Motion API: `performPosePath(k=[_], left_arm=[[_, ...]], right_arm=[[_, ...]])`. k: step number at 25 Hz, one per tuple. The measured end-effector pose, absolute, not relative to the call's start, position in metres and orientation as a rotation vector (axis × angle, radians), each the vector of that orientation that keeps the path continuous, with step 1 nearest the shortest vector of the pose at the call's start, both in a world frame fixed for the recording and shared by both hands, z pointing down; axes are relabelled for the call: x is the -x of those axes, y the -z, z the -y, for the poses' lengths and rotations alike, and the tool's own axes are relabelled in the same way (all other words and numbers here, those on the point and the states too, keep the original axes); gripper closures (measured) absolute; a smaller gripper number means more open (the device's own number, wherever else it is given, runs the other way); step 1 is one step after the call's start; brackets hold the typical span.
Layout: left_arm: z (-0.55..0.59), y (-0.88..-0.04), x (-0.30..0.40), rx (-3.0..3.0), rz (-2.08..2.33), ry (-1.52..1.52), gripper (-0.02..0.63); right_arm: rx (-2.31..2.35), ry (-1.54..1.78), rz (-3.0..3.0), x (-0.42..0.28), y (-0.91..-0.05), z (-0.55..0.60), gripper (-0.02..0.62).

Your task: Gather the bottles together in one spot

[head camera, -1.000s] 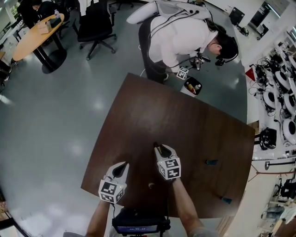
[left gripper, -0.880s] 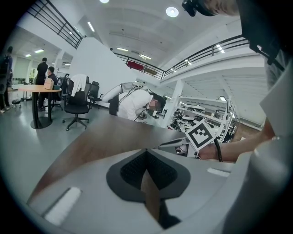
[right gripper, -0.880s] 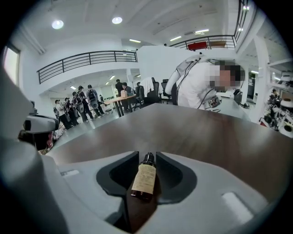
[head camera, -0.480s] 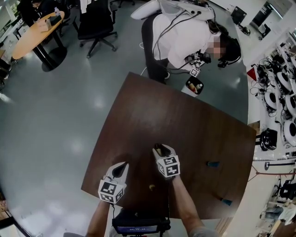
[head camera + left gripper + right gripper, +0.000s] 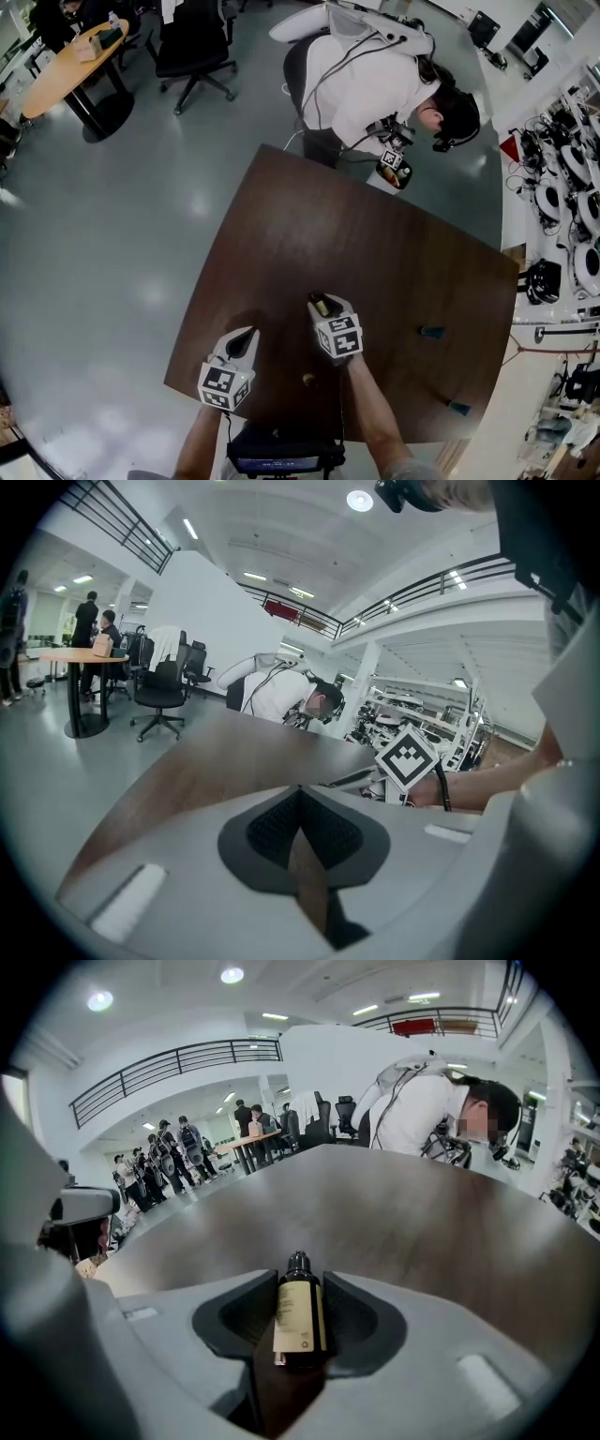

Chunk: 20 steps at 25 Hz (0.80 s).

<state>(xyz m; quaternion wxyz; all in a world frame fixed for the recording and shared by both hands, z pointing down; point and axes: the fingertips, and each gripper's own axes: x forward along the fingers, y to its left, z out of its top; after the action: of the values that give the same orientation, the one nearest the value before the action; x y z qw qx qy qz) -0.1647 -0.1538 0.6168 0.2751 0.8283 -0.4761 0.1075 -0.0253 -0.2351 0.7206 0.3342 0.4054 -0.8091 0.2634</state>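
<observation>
**Inspector:** Bottle location?

**Assistant:** The bottle [image 5: 300, 1321], dark with a pale label, lies on the desk [image 5: 328, 234] between the jaws of the right tool [image 5: 300, 1276]. Its cap points away.

**Inspector:** Gripped?

**Assistant:** No. The jaws have just been opening, then eased in slightly. They stand apart and the pads are not pressing it.

**Inspector:** Left tool?

**Assistant:** The left tool [image 5: 300, 791] is closed at the tips and empty, at the desk's near-left edge.

**Inspector:** Anything else?

**Assistant:** A small amber thing [image 5: 307, 379] lies just beside the right tool. Two teal bottles [image 5: 429, 330] [image 5: 457, 406] lie well apart toward the right edge. A person [image 5: 366, 84] bends over the far edge.
</observation>
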Motion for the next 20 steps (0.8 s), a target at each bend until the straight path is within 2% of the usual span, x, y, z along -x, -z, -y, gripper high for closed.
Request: performPosePath(k=[20], left_arm=[[0.15,-0.615,0.157,-2.247,1.248,-0.293,0.604]], right_arm=[[-1.142,-0.637,2.152,0.006,-0.696,0.228,0.445]])
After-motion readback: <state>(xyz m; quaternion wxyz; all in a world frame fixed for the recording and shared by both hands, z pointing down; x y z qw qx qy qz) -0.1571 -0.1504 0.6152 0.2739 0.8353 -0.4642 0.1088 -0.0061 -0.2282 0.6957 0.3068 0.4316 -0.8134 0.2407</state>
